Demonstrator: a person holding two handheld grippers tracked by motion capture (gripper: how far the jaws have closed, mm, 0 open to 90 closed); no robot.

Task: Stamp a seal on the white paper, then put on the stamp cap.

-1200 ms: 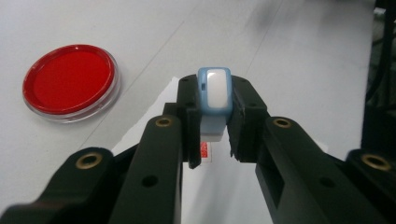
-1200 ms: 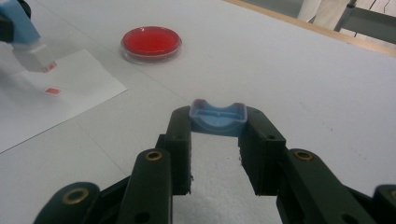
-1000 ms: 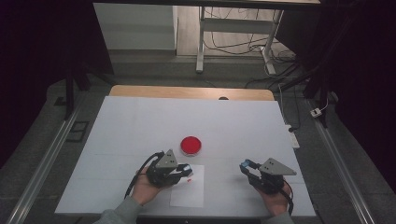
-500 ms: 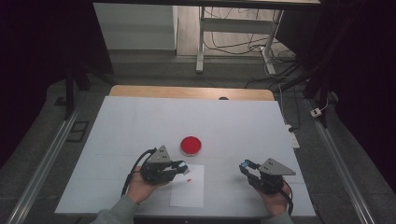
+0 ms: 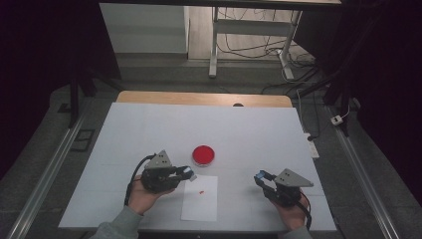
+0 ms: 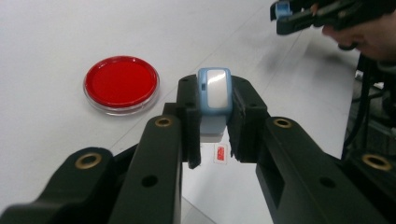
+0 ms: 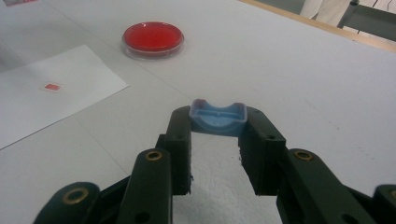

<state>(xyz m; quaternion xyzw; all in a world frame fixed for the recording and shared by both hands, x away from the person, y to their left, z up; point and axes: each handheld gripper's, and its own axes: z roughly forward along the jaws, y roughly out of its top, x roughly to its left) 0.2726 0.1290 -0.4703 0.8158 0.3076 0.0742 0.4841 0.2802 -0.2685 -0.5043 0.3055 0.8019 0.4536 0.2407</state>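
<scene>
White table point(image 5: 149, 129), dim room beyond

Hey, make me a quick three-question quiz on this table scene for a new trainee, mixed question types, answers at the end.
1. True or false: the red dish sits on the paper sheet.
2. What does the left gripper hold? A) a blue and white piece B) the red dish C) nothing
3. In the high view, which thing lies between the two grippers: the sheet or the dish?

Key:
1. False; the dish stands on the bare table, just beyond the sheet.
2. A; the blue and white piece is clamped between its jaws. The right gripper holds a blue piece too.
3. The sheet.
</scene>
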